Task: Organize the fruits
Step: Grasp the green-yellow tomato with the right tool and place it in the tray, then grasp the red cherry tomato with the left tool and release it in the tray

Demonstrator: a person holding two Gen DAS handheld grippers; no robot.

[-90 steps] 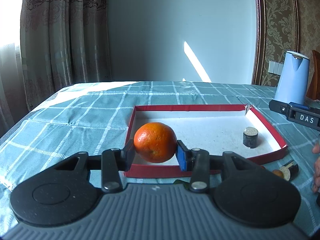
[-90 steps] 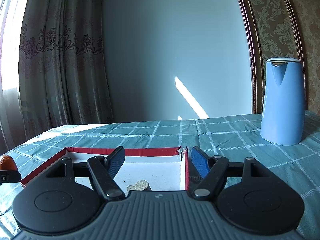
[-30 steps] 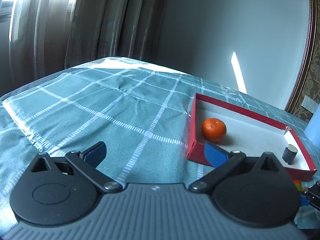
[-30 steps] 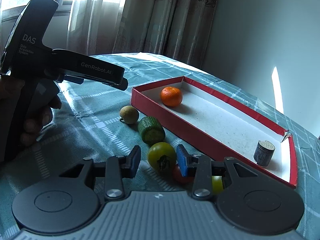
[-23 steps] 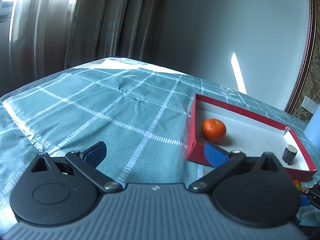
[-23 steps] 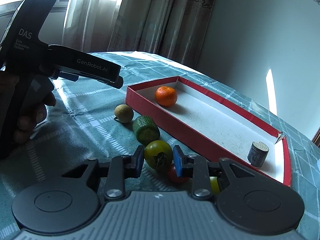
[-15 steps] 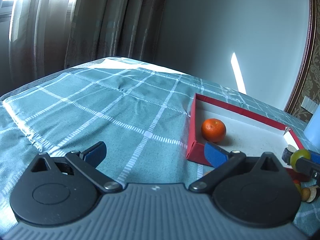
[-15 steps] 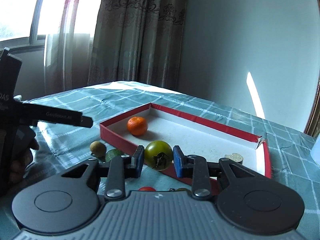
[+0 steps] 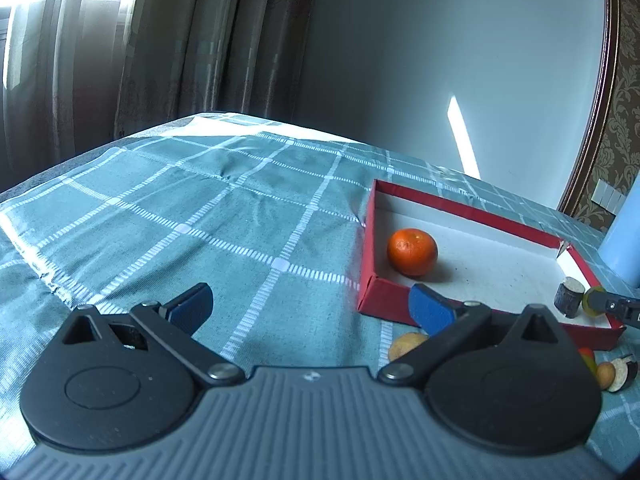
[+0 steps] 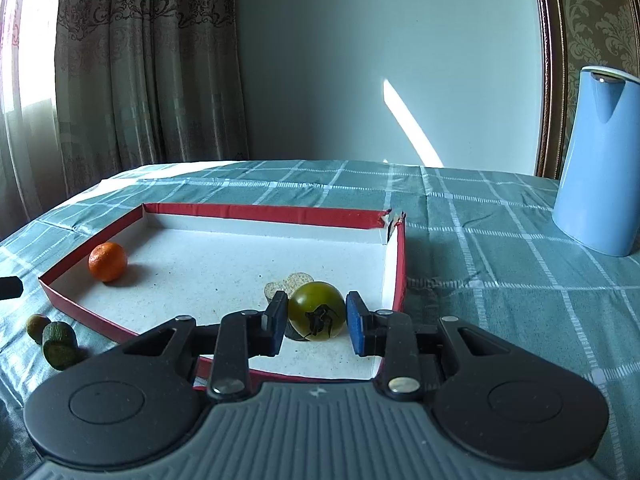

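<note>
Right tool (image 10: 316, 326) pinches the green tomato (image 10: 317, 311) over the near-right part of the red tray (image 10: 262, 214). The tomato's underside is hidden, so contact with the tray floor cannot be told. A cork-topped cylinder (image 10: 289, 282) sits just behind it at 11 o'clock, touching or nearly so.

Step in hand, as judged: set the tomato down inside the tray. To do it well, the tool lowers until the fruit bears on the white floor, then spreads slowly so the round fruit does not roll. It stays off the right wall at 3 o'clock and avoids nudging the cylinder. It then backs out toward 6 o'clock, clear of the low near rim.

Left tool (image 9: 310, 306) is spread wide and empty, hovering over the worktop (image 9: 200, 216) left of the tray. The orange (image 9: 412, 251) lies in the tray's left end, at 1 o'clock from that tool.

Versus 0.5 s ago: the tomato sat short of the near rim, outside the tray; it is now past the rim and lower. The right view has swung so the blue kettle (image 10: 600, 160) shows at 2 o'clock. Versus 3 s ago: the left tool gripped the orange; it has let go and pulled back left. Loose pieces remain outside the near wall: a green chunk (image 10: 59, 343) and a small brownish fruit (image 10: 36, 325).
</note>
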